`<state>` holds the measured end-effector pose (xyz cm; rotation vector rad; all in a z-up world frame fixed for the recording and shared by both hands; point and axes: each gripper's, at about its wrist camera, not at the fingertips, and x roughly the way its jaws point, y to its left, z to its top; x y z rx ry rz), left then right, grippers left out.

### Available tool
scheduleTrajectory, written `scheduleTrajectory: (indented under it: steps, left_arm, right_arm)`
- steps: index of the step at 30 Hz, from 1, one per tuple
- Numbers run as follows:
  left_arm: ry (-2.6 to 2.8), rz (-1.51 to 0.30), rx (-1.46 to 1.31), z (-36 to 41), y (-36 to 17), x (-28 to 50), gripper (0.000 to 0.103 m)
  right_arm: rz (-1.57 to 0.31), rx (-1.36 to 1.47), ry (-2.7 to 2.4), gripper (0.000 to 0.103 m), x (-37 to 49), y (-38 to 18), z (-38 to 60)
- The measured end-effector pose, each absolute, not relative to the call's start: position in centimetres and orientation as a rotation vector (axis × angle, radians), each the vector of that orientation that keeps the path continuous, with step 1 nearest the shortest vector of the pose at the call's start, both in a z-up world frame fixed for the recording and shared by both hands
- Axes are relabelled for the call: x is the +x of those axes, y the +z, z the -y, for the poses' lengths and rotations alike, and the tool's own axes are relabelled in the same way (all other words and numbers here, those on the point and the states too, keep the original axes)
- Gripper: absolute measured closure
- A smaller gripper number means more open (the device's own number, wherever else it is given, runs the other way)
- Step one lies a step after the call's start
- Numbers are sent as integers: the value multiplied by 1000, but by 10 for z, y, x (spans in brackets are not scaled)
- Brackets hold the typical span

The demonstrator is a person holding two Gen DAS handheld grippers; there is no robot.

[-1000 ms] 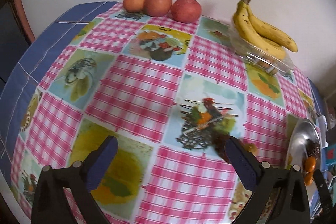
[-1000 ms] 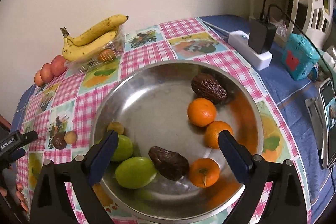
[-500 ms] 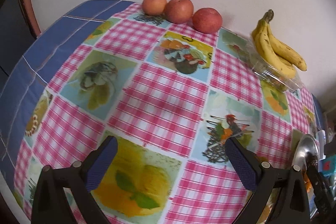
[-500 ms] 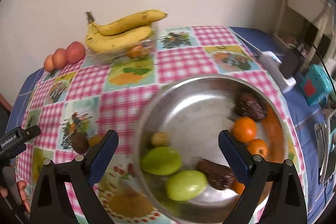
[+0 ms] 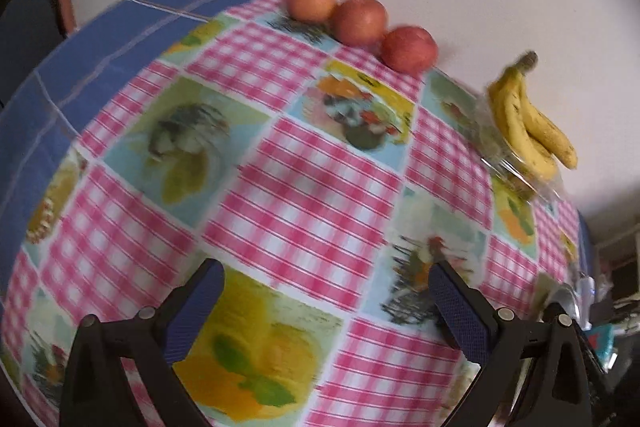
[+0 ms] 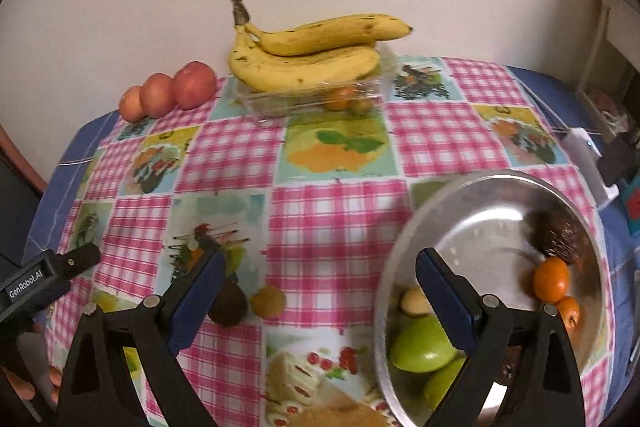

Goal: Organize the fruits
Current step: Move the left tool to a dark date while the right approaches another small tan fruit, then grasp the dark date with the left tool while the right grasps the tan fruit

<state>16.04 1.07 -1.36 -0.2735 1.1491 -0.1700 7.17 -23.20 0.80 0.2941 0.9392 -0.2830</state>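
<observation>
We hold the right gripper (image 6: 318, 277) over the table (image 6: 332, 223) with its jaws spread wide and nothing between them; the left gripper (image 5: 326, 291) hangs the same way, jaws wide apart and empty, above the checked tablecloth (image 5: 304, 195). At the near right sits a steel bowl (image 6: 476, 195); inside it we see two green apples (image 6: 420, 347) at the near side, a small yellowish fruit (image 6: 414, 301) just beyond them, two oranges (image 6: 551, 278) touching at the right, and a dark avocado (image 6: 558, 237) at the far right. Outside the bowl, to its left, another dark avocado (image 6: 229, 307) lies on the cloth just beside a small yellow-brown fruit (image 6: 268, 301); the right gripper's left finger partly covers the avocado. Against the far wall three red apples (image 6: 168, 95) stand in a row, touching; to their right a bunch of bananas (image 6: 308, 55) rests on a clear plastic tray (image 6: 280, 101) holding small orange fruits.
</observation>
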Motion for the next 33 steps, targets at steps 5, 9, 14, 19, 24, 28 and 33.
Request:
scheduleTrajectory:
  steps: [5, 9, 14, 19, 24, 28, 33]
  left_arm:
    - [-252, -1191, -193, 29, -22, 155, 6]
    - [-329, -1237, -200, 54, -31, 150, 14]
    - [-374, -1255, -195, 76, -37, 143, 29]
    - [-409, -1283, -221, 92, -43, 139, 41]
    - [-450, -1299, -259, 102, -47, 142, 64]
    - [-472, -1309, -274, 107, -49, 141, 66]
    - [-422, -1300, -329, 83, -45, 147, 66]
  right_arm:
    - [-953, 303, -313, 14, 72, 4, 246]
    - [-966, 303, -360, 22, 66, 5, 266]
    - [-969, 359, -378, 26, 56, 3, 288]
    - [-979, 382, -390, 37, 50, -1, 304]
    - [-976, 405, -387, 41, 45, -2, 313]
    - [-976, 418, -385, 43, 45, -2, 315]
    - [-967, 418, -351, 47, 48, 1, 307]
